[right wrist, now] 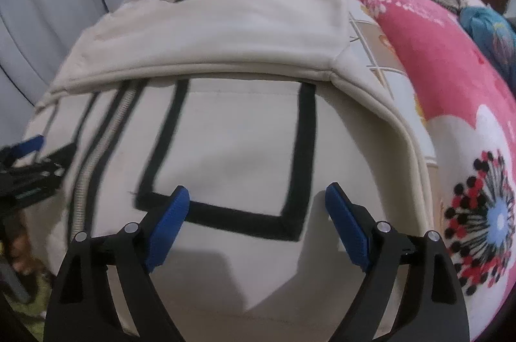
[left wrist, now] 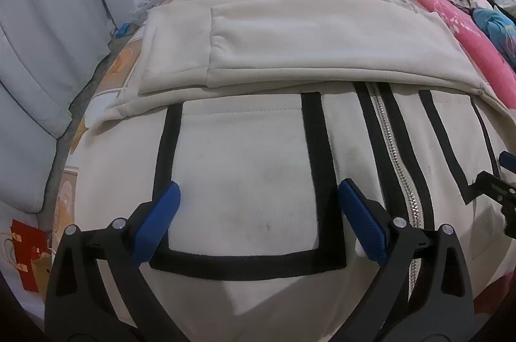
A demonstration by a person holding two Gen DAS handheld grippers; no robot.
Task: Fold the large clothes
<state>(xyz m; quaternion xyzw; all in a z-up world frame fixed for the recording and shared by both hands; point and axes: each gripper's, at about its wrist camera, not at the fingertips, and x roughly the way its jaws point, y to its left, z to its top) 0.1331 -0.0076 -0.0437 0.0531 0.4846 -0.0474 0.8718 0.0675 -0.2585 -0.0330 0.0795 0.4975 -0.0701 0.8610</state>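
Jacket [left wrist: 258, 148] flat with sleeves folded across its chest — we hover left gripper [left wrist: 258, 210] and right gripper [right wrist: 254, 210] wide open, empty, either side of zipper [left wrist: 391, 142], presumably for the hem fold.

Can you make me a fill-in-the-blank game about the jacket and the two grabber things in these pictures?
1. The cream jacket closes down the front with a metal ____.
2. The pockets are outlined with trim of the colour ____.
3. The fingers of the left gripper have pads of the colour ____.
4. Both sleeves are folded across the jacket's ____.

Missing words: zipper; black; blue; chest
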